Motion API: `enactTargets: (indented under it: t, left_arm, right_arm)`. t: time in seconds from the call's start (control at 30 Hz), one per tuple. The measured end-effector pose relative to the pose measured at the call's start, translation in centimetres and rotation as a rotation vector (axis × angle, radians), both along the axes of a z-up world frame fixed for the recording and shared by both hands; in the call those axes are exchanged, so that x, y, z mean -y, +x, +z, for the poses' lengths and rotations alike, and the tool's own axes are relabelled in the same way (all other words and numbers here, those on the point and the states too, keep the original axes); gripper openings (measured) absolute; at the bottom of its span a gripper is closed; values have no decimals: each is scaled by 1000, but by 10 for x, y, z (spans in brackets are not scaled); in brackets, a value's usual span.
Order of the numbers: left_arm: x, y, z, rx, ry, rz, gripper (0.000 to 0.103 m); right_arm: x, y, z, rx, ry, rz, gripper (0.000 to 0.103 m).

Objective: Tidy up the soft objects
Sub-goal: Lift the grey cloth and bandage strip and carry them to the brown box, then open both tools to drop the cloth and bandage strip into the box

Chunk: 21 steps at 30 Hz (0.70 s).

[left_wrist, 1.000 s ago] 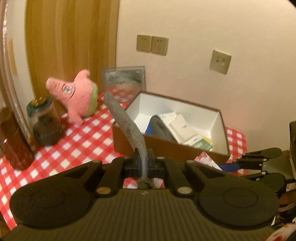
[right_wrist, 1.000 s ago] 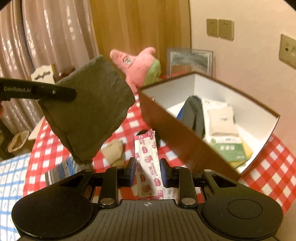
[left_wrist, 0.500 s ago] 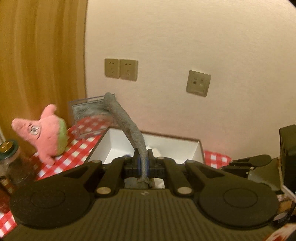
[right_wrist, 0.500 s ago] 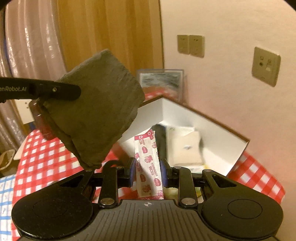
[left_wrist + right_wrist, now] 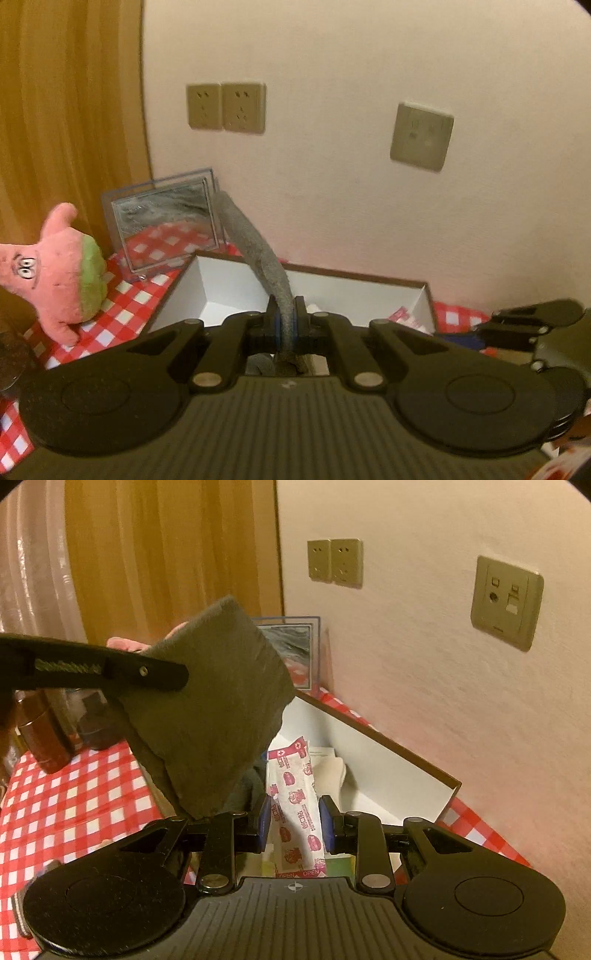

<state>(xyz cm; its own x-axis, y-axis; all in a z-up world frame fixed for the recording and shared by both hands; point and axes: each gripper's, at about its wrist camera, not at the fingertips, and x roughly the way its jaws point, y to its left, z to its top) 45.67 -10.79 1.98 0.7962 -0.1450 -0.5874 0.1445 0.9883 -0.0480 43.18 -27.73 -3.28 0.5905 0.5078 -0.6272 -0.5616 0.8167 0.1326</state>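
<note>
Fingers: my left gripper (image 5: 286, 325) clamped the cloth (image 5: 255, 254), right gripper (image 5: 293, 825) pinched the packet (image 5: 295, 805); box (image 5: 388, 775) lay just below-ahead, right nearer.

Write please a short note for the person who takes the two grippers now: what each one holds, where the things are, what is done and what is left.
Left gripper: shut on a folded dark grey cloth, held in the air over the near side of the box.
Right gripper: shut on a flat white packet with pink print, above the open brown cardboard box with white inside.
Done: a few flat items already lie in the box.
Left: release both things into the box. The pink star-shaped plush toy is on the red checked tablecloth, outside the box.
</note>
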Motion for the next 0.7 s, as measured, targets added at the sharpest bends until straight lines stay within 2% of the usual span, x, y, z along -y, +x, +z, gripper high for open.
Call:
enactTargets:
  t: [0.07,0.13,0.2,0.57,0.7]
  left_arm:
    - [-4,13,-14,-22,29,46,8]
    - [-8,27,-31,-92,69,62,17]
    - [-11,34,-43,-138,105,87,18]
    - [-20,35,-50,-162,121,80,19]
    - [-19,36,-49,-169,121,79,22]
  right_arm:
    - [1,5,-5,-6,-6,-4,28]
    - [1,11,-9,-16,-7,-6,28]
    - [1,16,-13,-27,-7,-8,28]
    - [-4,33,-21,-45,-6,-9,28]
    - [-5,42,-21,-34,-12,-21,28]
